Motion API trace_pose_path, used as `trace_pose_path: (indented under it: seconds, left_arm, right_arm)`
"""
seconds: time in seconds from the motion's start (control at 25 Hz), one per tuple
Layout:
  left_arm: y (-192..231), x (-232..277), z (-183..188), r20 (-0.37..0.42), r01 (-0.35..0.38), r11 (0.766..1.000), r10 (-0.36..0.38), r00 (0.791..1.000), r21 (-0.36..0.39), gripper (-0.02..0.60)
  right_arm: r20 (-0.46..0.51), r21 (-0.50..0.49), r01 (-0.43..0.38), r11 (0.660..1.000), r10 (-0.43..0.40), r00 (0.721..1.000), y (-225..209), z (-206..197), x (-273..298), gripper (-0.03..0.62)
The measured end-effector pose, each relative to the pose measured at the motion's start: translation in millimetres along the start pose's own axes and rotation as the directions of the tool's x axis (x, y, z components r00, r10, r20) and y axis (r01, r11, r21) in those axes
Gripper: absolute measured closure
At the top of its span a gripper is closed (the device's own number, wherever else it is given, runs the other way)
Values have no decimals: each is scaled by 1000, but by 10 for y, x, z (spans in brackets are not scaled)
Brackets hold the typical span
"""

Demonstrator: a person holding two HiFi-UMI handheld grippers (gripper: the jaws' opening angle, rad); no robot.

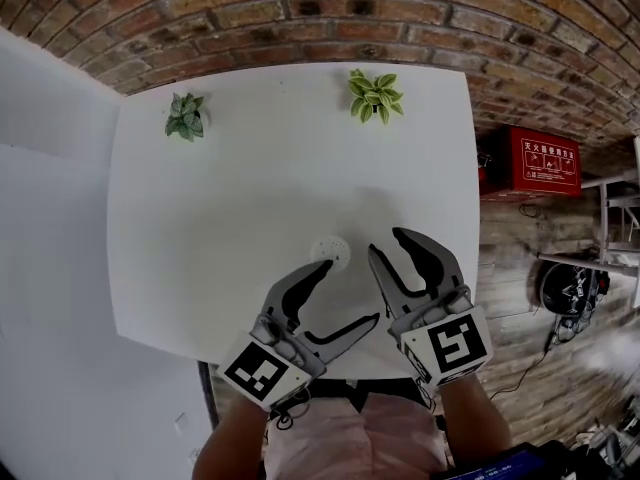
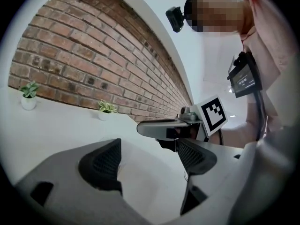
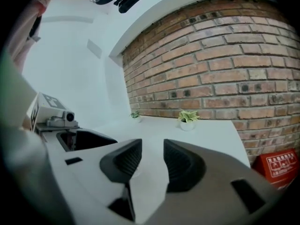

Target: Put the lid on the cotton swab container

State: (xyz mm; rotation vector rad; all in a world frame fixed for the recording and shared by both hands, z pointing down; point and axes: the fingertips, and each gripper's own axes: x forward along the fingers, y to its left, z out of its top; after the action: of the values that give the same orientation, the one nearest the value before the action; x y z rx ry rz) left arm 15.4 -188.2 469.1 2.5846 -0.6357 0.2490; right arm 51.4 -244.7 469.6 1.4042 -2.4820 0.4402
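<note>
A small round white cotton swab container (image 1: 330,250) stands on the white table (image 1: 250,198) near its front edge. From above its top looks white and dotted, and I cannot tell the lid apart from the body. My left gripper (image 1: 349,293) is just in front of it, jaws spread wide, the upper fingertip close to the container's near side. My right gripper (image 1: 386,242) lies to the right of the container, apart from it, jaws open with nothing between them. The left gripper view (image 2: 150,161) and the right gripper view (image 3: 152,161) show only bare table between the pads.
Two small potted plants (image 1: 185,116) (image 1: 375,95) stand at the table's far edge against the brick wall. A red box (image 1: 542,161) sits on the floor past the table's right edge, with cables and gear nearby.
</note>
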Motion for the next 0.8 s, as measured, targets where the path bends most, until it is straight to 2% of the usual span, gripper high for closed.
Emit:
trace_pose_path:
  seconds: [0.2,0.44,0.8]
  left_arm:
    - [-7,5,-1,-16,18,1000,-17,1000,8,196]
    - [-21,19,7,-24,33,999,-33,999,23,198]
    - [-30,15,-5,-35,70,997,-69,997,29,199]
  right_arm:
    - [12,-14,-87,996,87,996,137,80,113,442]
    - [-81,14,-164,986,165,983,276,-39,218,441]
    - [-103,-17,-196,980,193,976,288,-95,256,439]
